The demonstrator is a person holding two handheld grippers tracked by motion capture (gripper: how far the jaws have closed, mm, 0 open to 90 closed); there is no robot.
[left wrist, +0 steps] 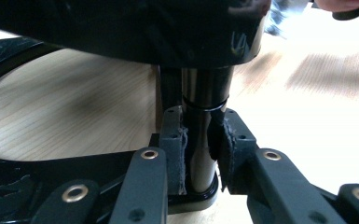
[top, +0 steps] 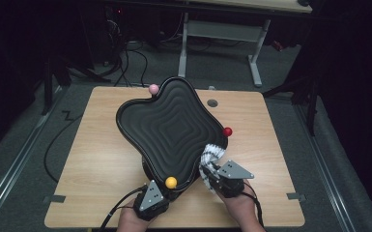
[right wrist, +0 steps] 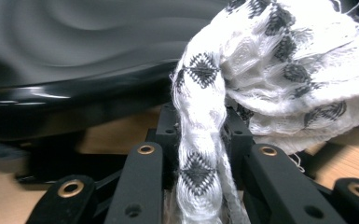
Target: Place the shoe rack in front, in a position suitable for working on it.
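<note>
Left gripper (left wrist: 198,154) clamped on black stand post (left wrist: 204,116) at table's near edge; right gripper (right wrist: 200,140) pinching patterned cloth (right wrist: 279,70) against tilted ridged tray (top: 169,128). Keep post steady, wipe along ridges, light pressure.

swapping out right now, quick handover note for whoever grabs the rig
Left hand-held gripper: shut on the black post under the wavy black tray, steadying it on the table.
Right hand-held gripper: shut on the black-and-white cloth, bunched against the tray's near right edge.
Done: stand held, cloth at the rim.
Left: probably wiping the tray surface; how much is already wiped cannot be told.
</note>
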